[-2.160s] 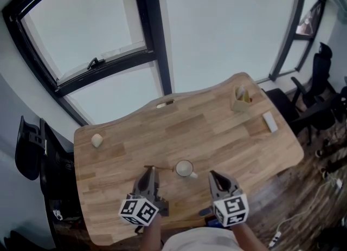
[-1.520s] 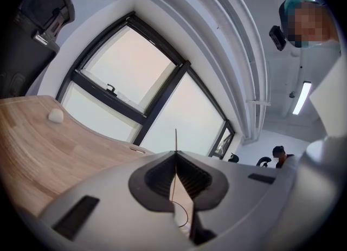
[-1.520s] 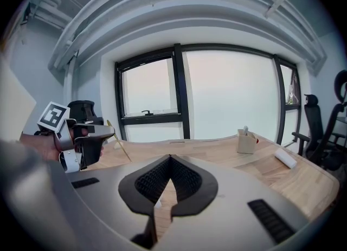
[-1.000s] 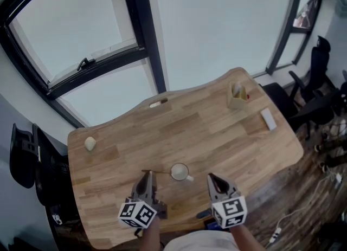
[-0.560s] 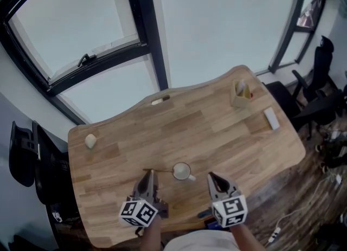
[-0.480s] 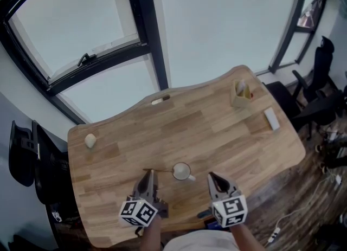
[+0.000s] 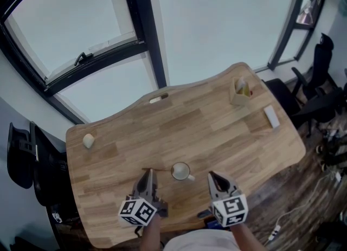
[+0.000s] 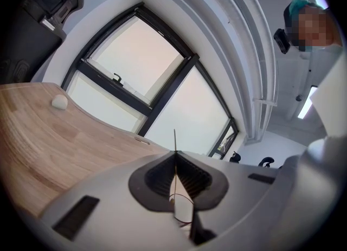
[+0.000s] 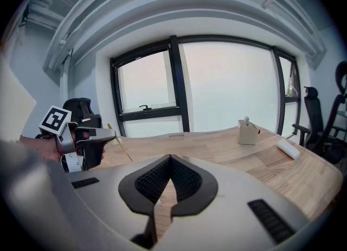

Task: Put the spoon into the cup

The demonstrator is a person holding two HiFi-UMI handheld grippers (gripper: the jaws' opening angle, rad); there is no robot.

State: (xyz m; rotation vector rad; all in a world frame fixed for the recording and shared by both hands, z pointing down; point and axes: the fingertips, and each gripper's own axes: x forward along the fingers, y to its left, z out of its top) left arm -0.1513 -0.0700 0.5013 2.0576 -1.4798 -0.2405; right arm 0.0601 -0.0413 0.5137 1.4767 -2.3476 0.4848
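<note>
Spoon (image 9: 120, 142) pinched in left gripper (image 7: 148, 174), just left of cup (image 7: 180, 171). We note right gripper (image 7: 212, 175) pressed together, empty, beside the cup.

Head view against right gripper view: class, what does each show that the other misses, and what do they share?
Only the head view shows the cup and the pale lump near the table's left edge. Only the right gripper view shows the ceiling. Both show the table, the left gripper shut on the spoon, the tan box and the window.
</note>
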